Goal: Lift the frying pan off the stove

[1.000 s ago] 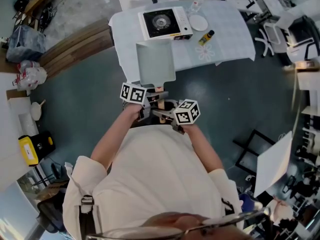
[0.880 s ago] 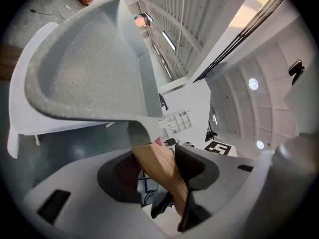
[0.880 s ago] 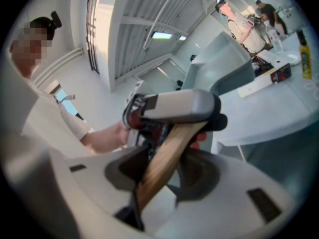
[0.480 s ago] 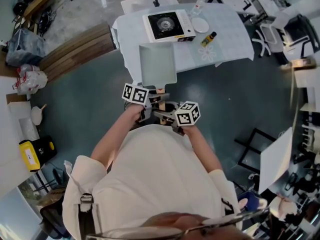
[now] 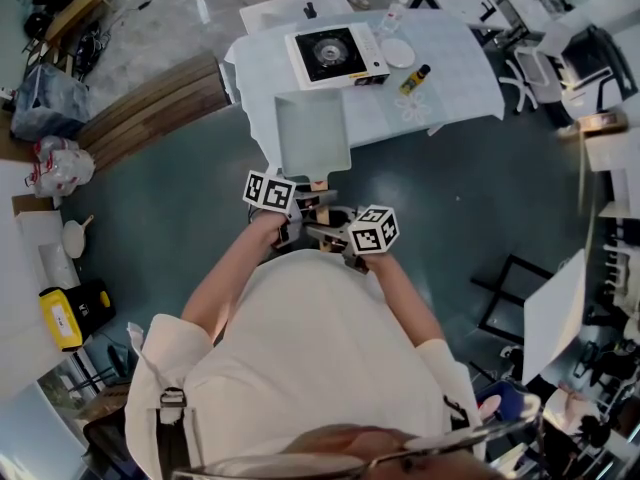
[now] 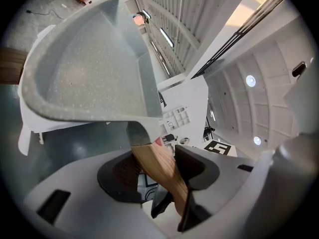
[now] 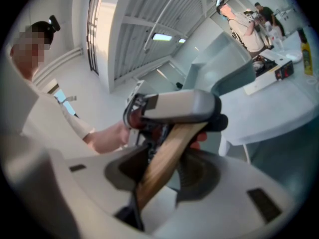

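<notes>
**Pan held clear of the stove by two grips**

The wooden handle (image 6: 151, 156) of the pale grey square frying pan (image 5: 313, 133) is clamped by the left gripper (image 6: 155, 169) close to the pan body. It is clamped further back by the right gripper (image 7: 163, 169). Both pairs of jaws are closed on the wood. Two grips are probably used so that the pan does not tip. The pan is held in the air at the near edge of the white-covered table (image 5: 455, 78), well apart from the white portable gas stove (image 5: 336, 54) near its far edge.

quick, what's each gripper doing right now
left gripper: closed on the wooden handle of the frying pan.
right gripper: closed on the same wooden handle.
</notes>
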The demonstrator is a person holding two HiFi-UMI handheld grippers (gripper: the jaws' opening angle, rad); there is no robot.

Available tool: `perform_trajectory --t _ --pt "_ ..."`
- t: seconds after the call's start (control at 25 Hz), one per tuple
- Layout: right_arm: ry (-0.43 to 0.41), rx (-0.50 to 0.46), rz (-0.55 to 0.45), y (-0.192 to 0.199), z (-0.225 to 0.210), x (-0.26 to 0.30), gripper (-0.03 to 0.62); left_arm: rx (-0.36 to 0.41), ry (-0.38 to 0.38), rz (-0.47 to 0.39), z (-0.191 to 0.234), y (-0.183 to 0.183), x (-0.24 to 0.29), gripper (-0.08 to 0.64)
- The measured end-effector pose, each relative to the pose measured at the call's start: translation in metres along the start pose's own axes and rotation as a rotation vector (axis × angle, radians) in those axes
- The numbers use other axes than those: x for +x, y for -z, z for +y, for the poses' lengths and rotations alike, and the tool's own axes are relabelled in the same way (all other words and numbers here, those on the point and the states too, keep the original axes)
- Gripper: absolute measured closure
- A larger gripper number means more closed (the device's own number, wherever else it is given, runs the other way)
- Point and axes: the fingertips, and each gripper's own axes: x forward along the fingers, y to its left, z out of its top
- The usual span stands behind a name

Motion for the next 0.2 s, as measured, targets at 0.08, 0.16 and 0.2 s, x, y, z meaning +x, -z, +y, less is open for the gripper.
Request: perform_trajectory --t 0.08,0.16,0.2 --pt "0.001 -0.001 0.001 0.0001 -0.0001 -0.0002 0.406 0.0 -0.001 0.001 0.0001 0.0003 0.0004 0.333" --pt "0.002 -0.002 0.001 -0.0008 0.0004 -0.0005 0.405 0.0 -0.001 0.003 -0.0001 0.0002 0.0005 0.333" --pt "0.003 -0.003 0.001 -0.0012 0.0007 -0.0007 0.405 0.0 -0.001 0.004 -0.0002 0.0001 0.0005 0.333"
